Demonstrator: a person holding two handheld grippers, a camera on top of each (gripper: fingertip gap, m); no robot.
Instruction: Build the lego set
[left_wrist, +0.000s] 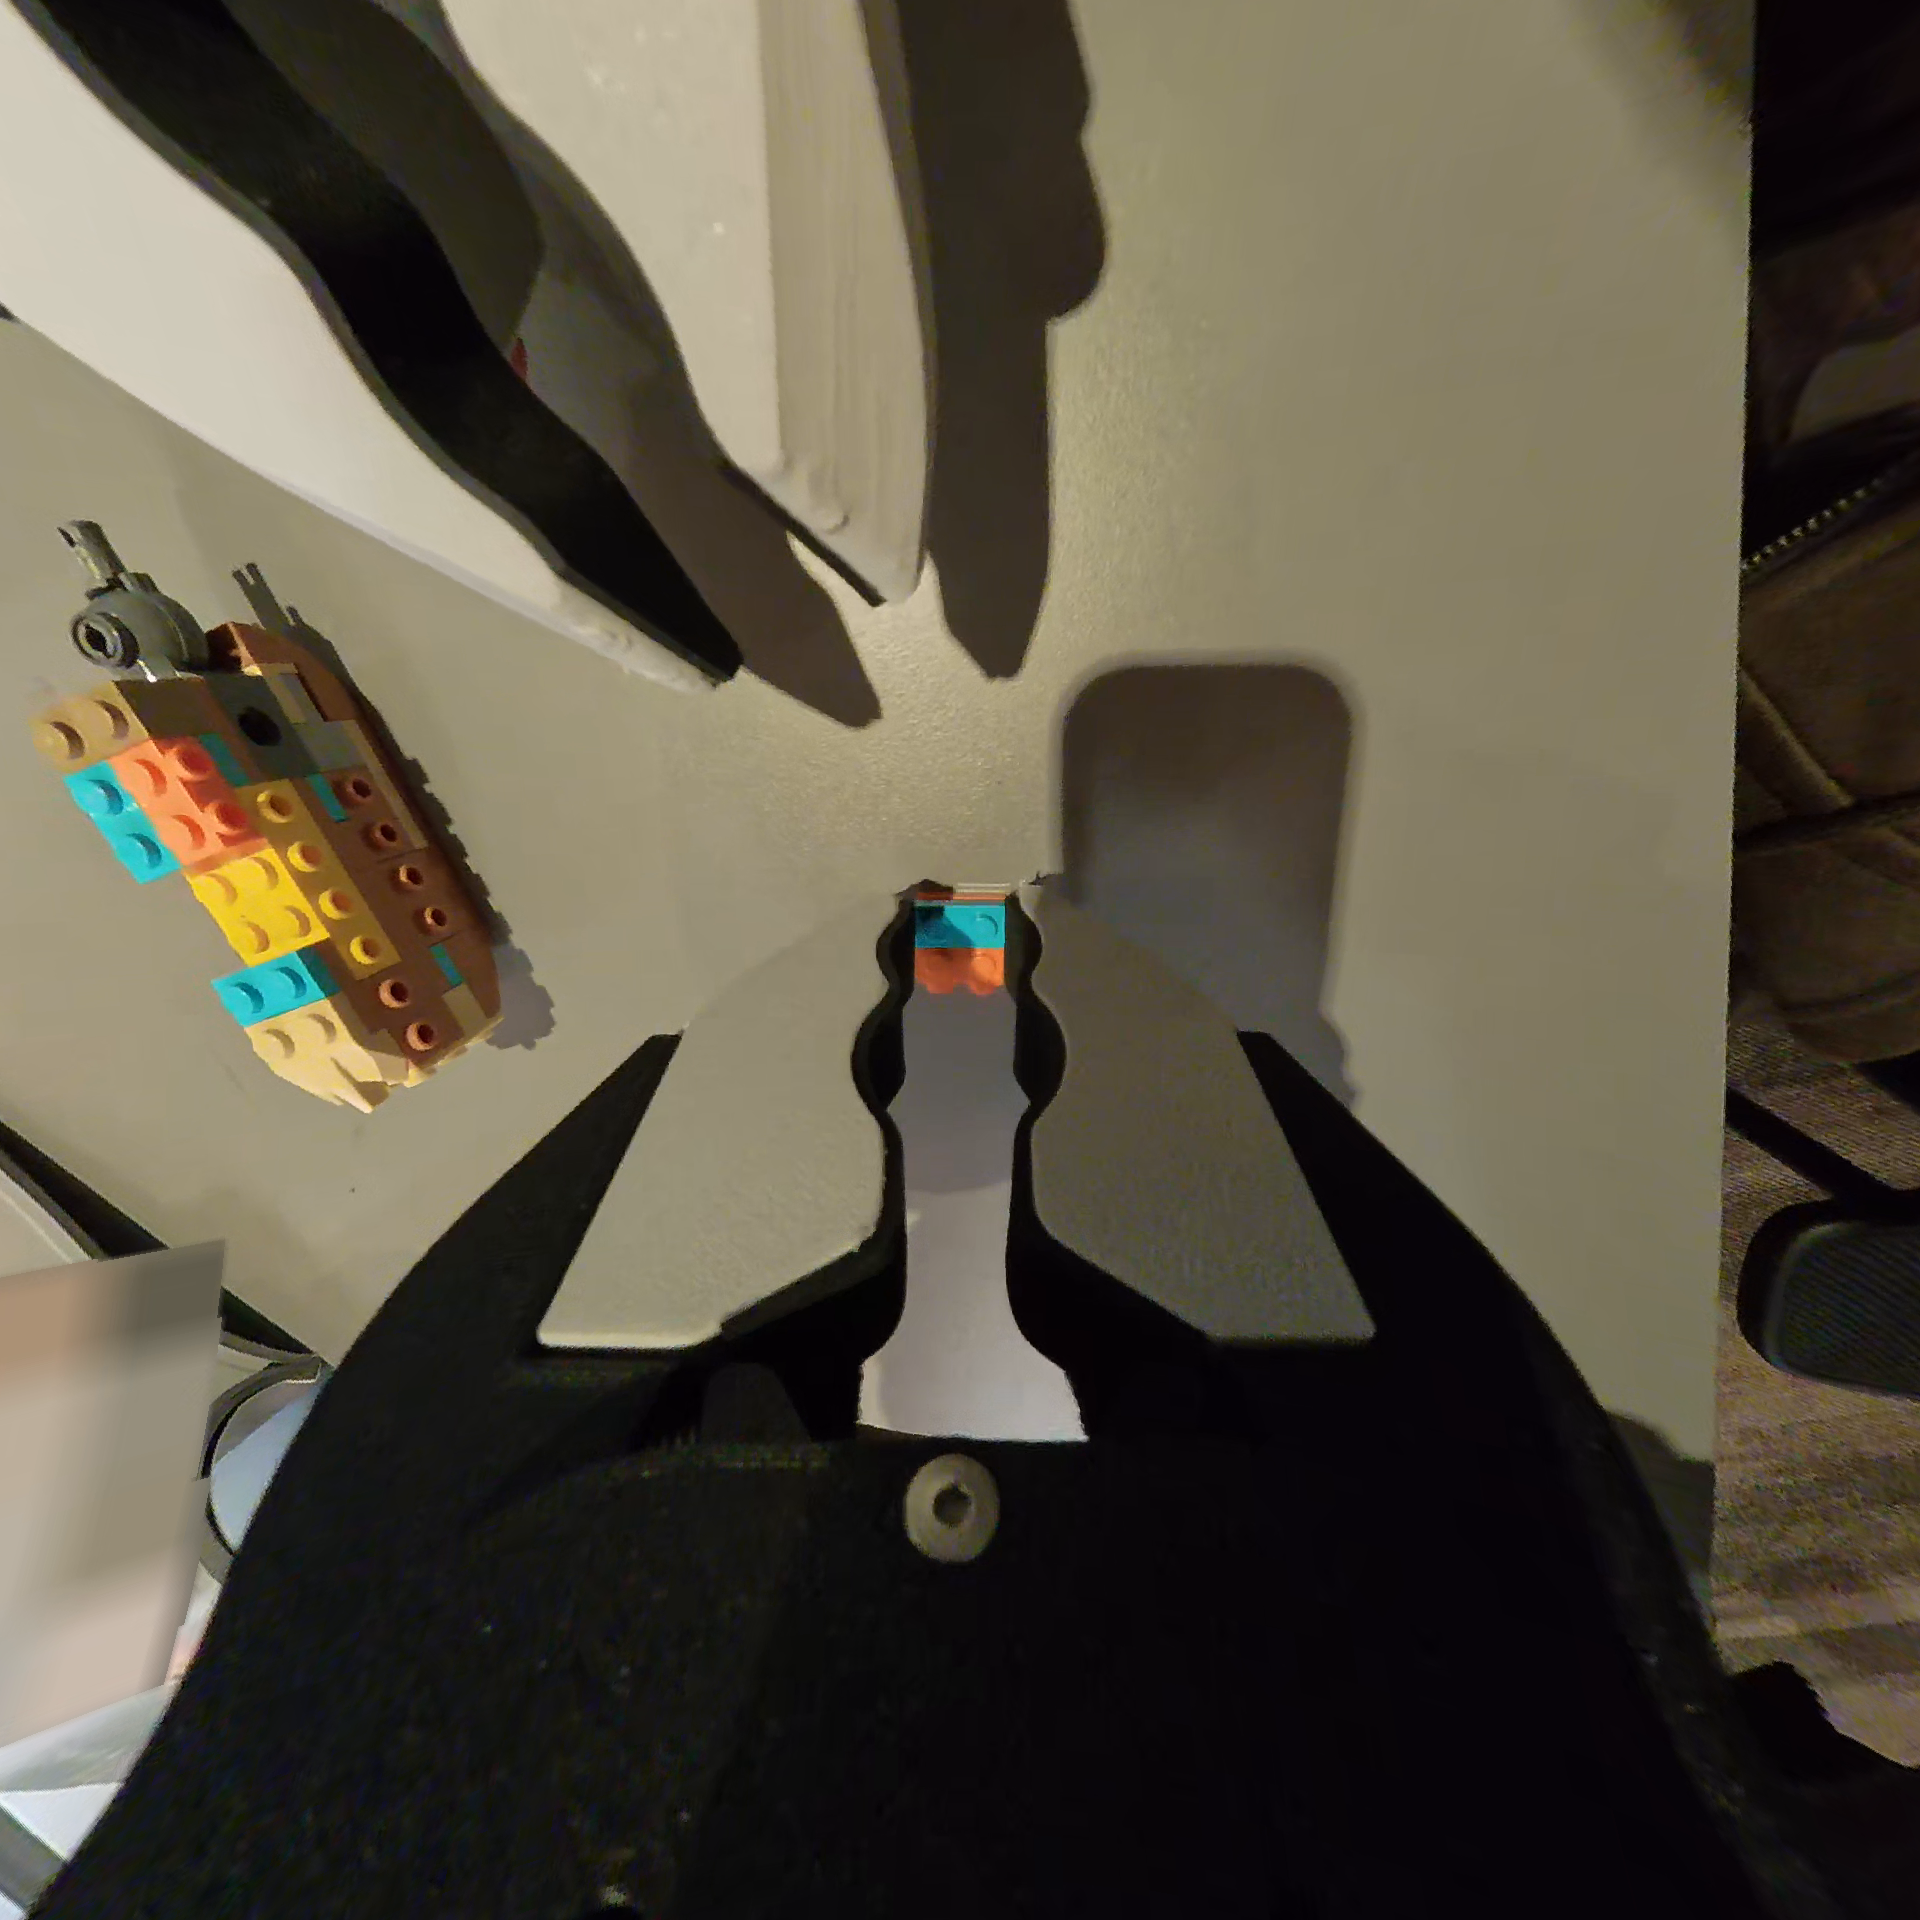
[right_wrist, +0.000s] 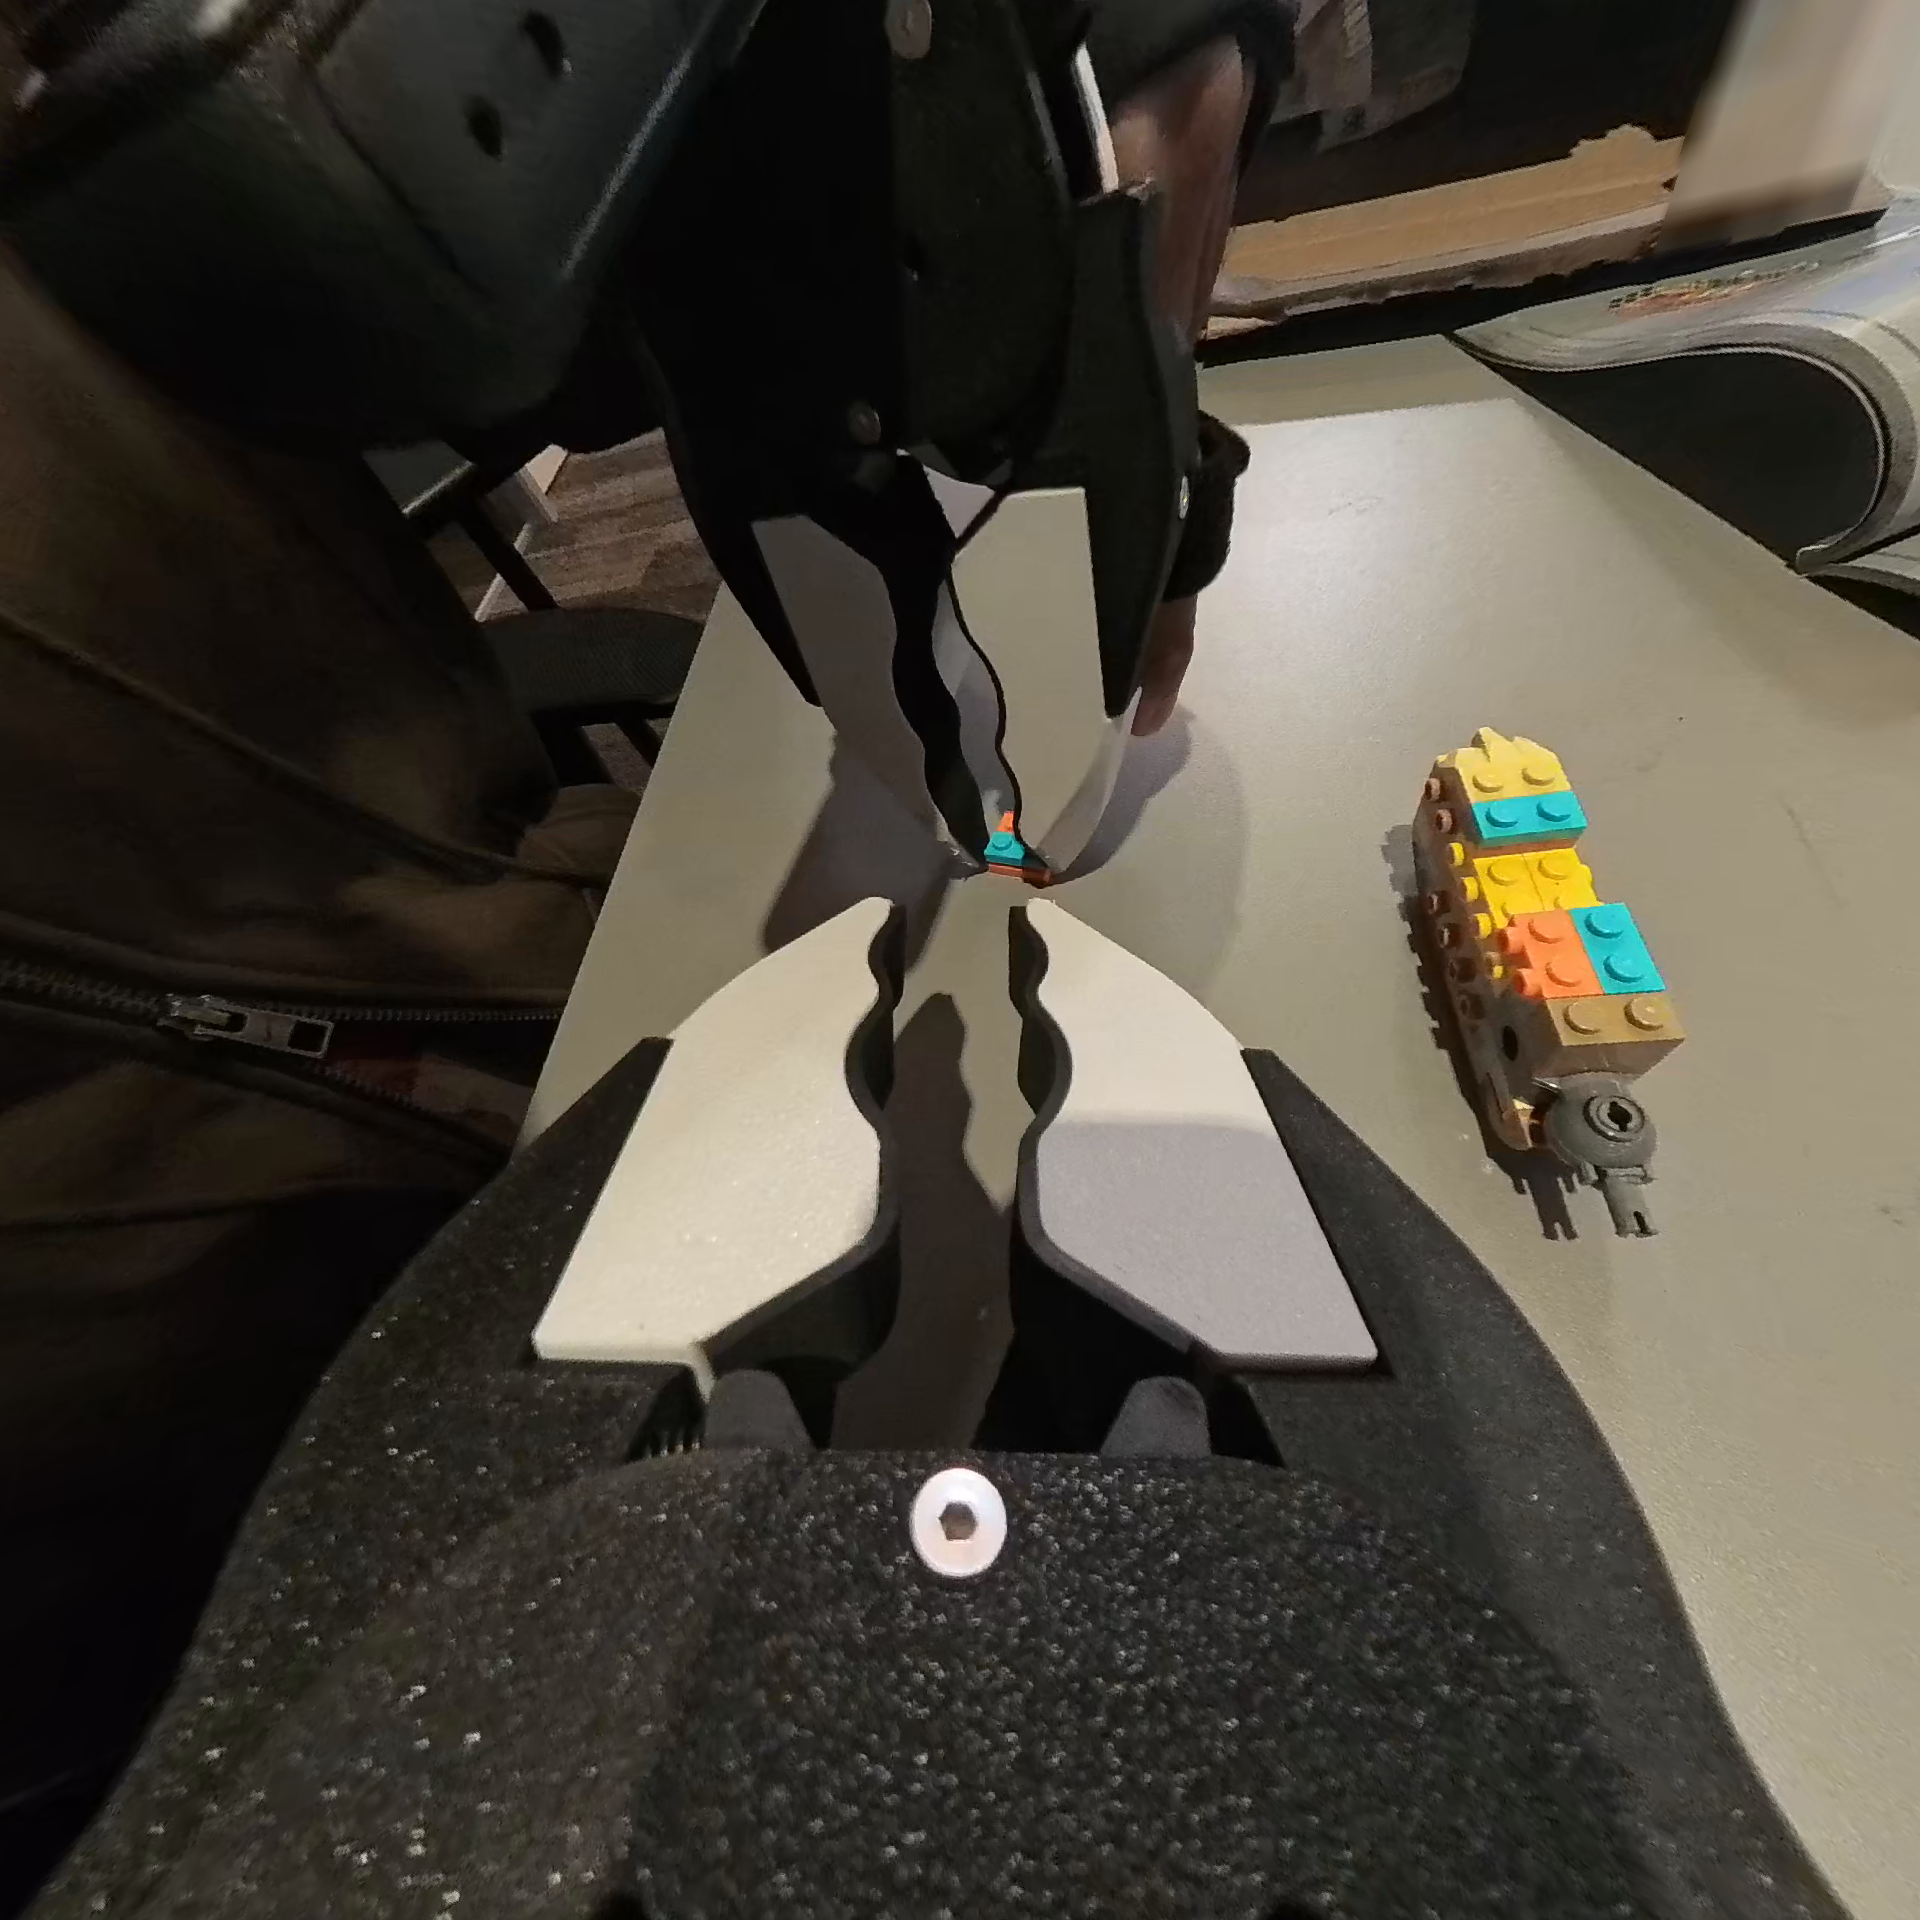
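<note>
Left gripper: black body, pale finger plates, jaws clenched on a small brick stack of orange and teal pieces pinched at the very tips. In the right wrist view the same gripper hangs tips-down from above, the stack sitting at or just above the tabletop; contact cannot be told.

Right gripper: black body, pale finger plates, jaws released with a narrow gap and nothing between them. Its tips point at the stack and stand just short of it. In the left wrist view it enters from the top, tips apart and close to the left gripper's.

Lego model: a long partly built piece, brown along one side, with tan, teal, yellow and orange bricks on top and a grey round fitting at one end. It lies flat on the tabletop, well apart from both grippers; the left wrist view shows it to the left.

No containers are visible.

Tabletop: plain, pale grey, matte, with hard shadows of the grippers.

Surroundings: a curled printed booklet at the far right edge of the tabletop; a person's dark zipped jacket beside the near edge; dark carpeted floor beyond.
</note>
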